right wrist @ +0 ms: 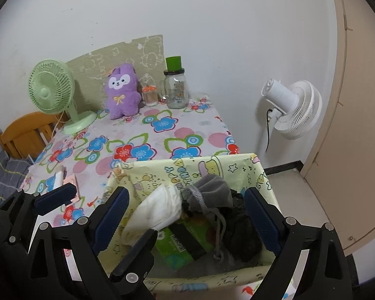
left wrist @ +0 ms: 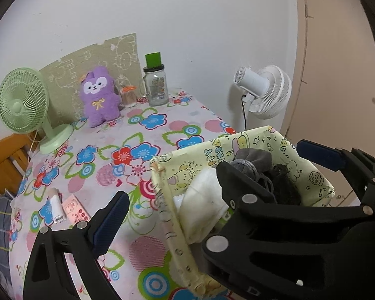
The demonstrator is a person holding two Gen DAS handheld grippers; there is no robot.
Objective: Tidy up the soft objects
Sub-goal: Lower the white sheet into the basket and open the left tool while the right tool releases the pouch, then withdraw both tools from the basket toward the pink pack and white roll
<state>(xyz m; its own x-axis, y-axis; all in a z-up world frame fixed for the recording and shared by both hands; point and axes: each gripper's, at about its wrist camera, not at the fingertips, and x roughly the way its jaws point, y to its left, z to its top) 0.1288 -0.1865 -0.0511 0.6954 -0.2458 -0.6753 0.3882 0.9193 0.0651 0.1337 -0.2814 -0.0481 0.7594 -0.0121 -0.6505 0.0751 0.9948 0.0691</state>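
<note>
A yellow cartoon-print fabric bin stands at the near right of the flowered table. In it lie a white cloth, a grey drawstring pouch, black fabric and a green box. My right gripper is open and empty, its fingers straddling the bin from the near side. My left gripper is open and empty, hovering over the bin's left wall; it also shows at lower left in the right wrist view. A purple plush toy sits at the table's back.
A green desk fan stands back left. A glass jar with green lid and a cotton swab cup stand beside the plush. A white tube and pink item lie near left. A white floor fan stands right.
</note>
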